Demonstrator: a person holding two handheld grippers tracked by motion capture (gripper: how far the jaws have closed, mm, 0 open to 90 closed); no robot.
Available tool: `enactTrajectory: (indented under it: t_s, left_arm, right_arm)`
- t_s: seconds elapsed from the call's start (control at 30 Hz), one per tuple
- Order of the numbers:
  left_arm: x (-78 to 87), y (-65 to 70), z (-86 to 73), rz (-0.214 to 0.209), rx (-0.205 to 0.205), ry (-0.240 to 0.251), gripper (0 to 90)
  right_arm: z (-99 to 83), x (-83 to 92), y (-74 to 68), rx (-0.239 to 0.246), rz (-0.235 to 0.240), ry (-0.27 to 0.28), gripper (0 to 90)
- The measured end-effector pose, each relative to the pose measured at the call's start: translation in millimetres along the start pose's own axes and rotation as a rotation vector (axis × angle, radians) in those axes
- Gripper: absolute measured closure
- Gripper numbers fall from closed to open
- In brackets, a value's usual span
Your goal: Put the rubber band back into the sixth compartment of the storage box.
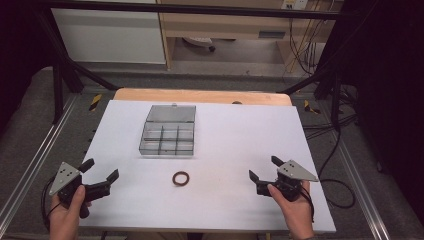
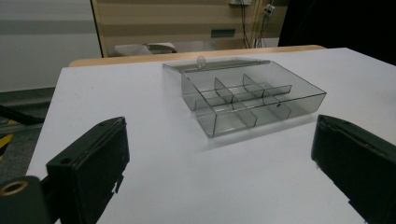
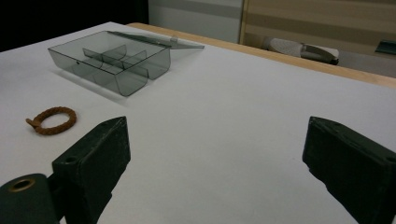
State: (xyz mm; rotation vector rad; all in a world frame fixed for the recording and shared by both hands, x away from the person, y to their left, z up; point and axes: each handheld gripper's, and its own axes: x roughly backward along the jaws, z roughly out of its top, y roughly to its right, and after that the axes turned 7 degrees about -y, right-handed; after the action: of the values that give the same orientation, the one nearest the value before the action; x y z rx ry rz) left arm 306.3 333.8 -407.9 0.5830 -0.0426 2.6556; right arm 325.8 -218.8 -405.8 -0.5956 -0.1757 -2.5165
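A brown braided ring (image 1: 181, 178) lies on the white table top (image 1: 225, 145), near the front middle; the right gripper view has the ring (image 3: 51, 120) at its left. Behind it stands a clear grey compartment box (image 1: 167, 132) with its lid folded back flat, also visible as the box (image 2: 247, 95) and the box (image 3: 112, 60). My left gripper (image 1: 102, 170) sits at the front left, jaws apart and empty, held by a hand. At the front right my right gripper (image 1: 264, 168) is likewise open and empty. The ring lies between the two grippers, touching neither.
The white top rests on a wooden table (image 1: 200, 95) whose edge shows at the back. A black metal frame (image 1: 60, 75) surrounds the table, with cables (image 1: 340, 150) on the floor at the right. A cabinet (image 1: 110, 35) stands behind.
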Motion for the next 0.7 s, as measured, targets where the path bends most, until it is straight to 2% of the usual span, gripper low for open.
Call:
enactTrajectory:
  t_s: [0.03, 0.13, 0.5, 0.7]
  left_arm:
    - [-0.1, -0.1, 0.1, -0.002, -0.001, -0.005, 4.5]
    - [0.0, 0.2, 0.2, -0.004, -0.004, -0.006, 4.5]
    - [-2.2, 4.7, 0.1, -0.022, -0.027, -0.016, 4.5]
    - [-3.1, 5.6, -0.5, -0.025, -0.034, -0.029, 4.5]
  right_arm:
    - [1.2, -1.1, -5.2, 0.02, 0.003, -0.005, 5.8]
    - [4.4, -3.3, -11.6, 0.021, 0.019, -0.007, 5.1]
    - [19.9, -21.4, -25.5, 0.057, 0.055, -0.058, 3.6]
    - [32.3, -30.7, -36.0, 0.075, 0.087, -0.052, 3.0]
